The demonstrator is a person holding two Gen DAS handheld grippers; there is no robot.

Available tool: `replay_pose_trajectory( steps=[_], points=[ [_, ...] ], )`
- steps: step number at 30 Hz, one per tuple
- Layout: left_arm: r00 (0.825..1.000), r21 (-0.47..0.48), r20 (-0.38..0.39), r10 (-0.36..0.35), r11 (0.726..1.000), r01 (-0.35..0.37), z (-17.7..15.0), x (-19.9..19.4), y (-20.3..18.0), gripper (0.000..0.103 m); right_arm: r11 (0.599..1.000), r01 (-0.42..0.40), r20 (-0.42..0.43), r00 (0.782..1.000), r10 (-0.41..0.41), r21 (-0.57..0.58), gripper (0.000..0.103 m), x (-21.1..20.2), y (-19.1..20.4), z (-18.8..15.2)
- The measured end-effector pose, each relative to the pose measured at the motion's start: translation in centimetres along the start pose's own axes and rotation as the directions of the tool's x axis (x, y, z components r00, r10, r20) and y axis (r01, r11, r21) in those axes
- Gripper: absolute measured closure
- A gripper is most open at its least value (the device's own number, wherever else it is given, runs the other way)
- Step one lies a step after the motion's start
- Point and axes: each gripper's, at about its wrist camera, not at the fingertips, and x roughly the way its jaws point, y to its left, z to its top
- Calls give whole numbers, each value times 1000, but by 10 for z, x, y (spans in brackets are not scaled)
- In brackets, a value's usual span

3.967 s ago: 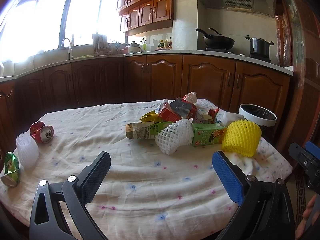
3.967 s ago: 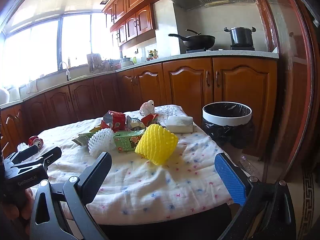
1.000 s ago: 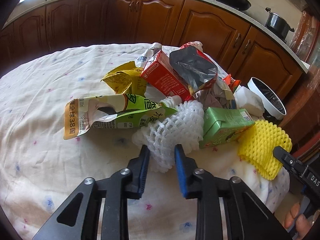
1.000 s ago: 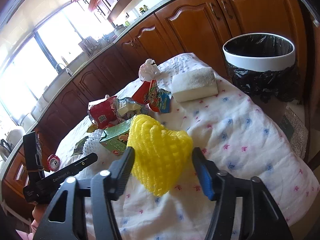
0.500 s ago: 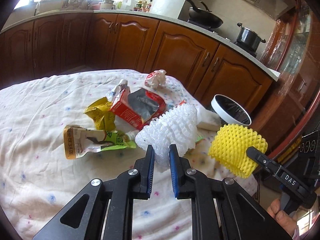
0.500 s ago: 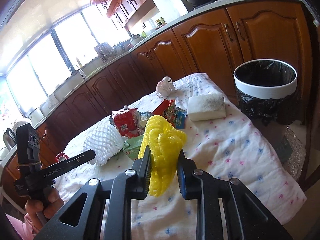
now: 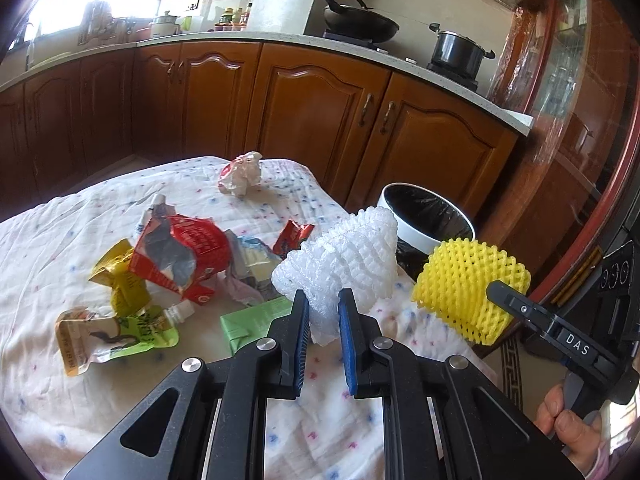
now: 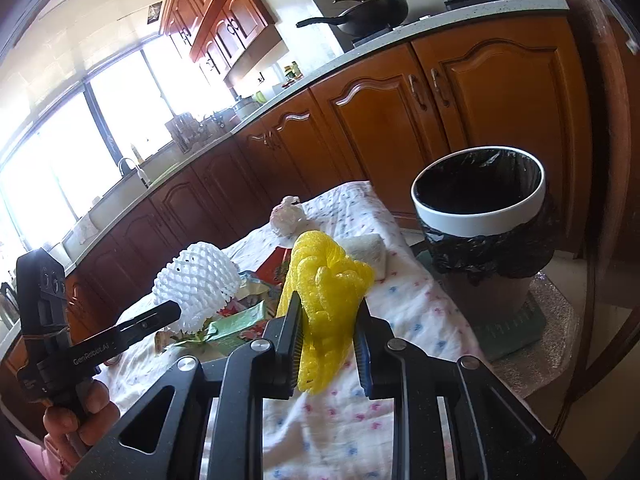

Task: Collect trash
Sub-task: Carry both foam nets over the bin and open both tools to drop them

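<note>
My left claw [image 7: 323, 308] pinches the white net [image 7: 340, 264], my right claw [image 8: 329, 330] the yellow net [image 8: 326, 280]. Squashy nets might slip before the bin [image 8: 478, 210].

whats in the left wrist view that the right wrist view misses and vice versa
Only the left wrist view shows the yellow wrapper, the torn green pouch and the red foil bag. Only the right wrist view shows the window, the white foam block and the whole trash bin down to its floor mat. Both show the left claw shut on the white foam net, the right claw shut on the yellow foam net, and the crumpled wrapper.
</note>
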Motion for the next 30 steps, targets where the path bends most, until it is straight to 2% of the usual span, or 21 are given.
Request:
replay_pose_trajectory(
  steps=[8, 20, 27, 30],
  points=[
    [1000, 54, -17, -26, 998, 27, 31, 52, -33, 89, 996, 82, 20, 996, -83, 30, 80, -3, -43, 25],
    [996, 134, -74, -58, 989, 68, 89, 146, -81, 89, 982, 184, 62, 981, -185, 32, 80, 9, -93, 84],
    [989, 176, -137, -48, 982, 72, 125, 214, -110, 88, 977, 208, 18, 978, -209, 38, 80, 36, -120, 117],
    [981, 174, -189, -35, 982, 69, 134, 248, -116, 88, 973, 226, -6, 974, -226, 37, 80, 50, -128, 125]
  ],
)
